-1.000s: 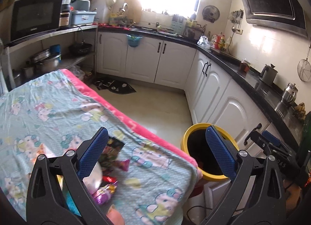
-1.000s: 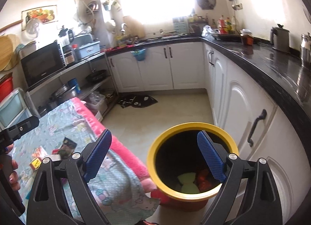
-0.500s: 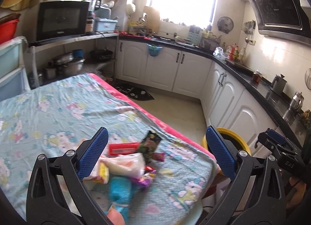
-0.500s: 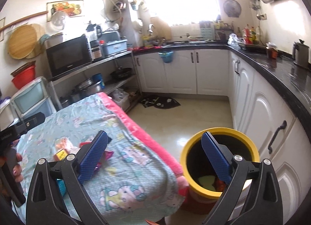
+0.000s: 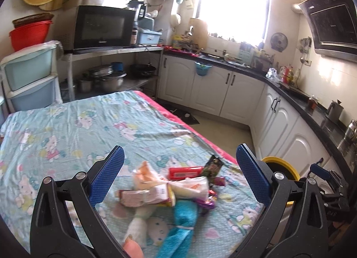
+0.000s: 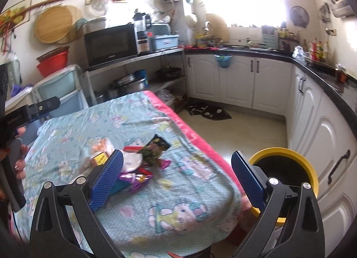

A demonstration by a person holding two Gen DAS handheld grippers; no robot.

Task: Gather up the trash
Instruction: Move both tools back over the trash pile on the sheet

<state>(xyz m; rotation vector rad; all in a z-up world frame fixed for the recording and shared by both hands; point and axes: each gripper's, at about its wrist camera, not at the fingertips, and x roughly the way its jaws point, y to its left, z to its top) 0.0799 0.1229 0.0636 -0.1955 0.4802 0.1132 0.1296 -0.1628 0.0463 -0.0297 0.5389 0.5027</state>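
A heap of trash lies on the cloth-covered table (image 5: pixel 73 128): a red wrapper (image 5: pixel 184 172), a dark snack packet (image 5: pixel 213 165), a white plastic bag (image 5: pixel 191 188), a pink-and-yellow packet (image 5: pixel 146 196), a purple foil wrapper (image 5: pixel 206 202) and a blue rolled cloth (image 5: pixel 184 220). My left gripper (image 5: pixel 179 180) is open and empty above the heap. My right gripper (image 6: pixel 176 178) is open and empty over the table's near right corner; the dark packet (image 6: pixel 155 147) and purple foil (image 6: pixel 136 177) lie ahead. The yellow-rimmed bin (image 6: pixel 287 171) stands on the floor right of the table; its rim shows in the left wrist view (image 5: pixel 280 165).
White cabinets (image 6: pixel 238 84) with a black counter (image 5: pixel 296 99) run along the back and right. A steel shelf with a microwave (image 5: pixel 100 27) and pots (image 5: pixel 107 77) is behind the table. Plastic drawers (image 5: pixel 29 79) stand at left. A floor mat (image 6: pixel 208 110) lies on the tiles.
Both grippers have swung left, away from the bin and over the table. The trash heap has come to the middle of the left wrist view. Both stay open.
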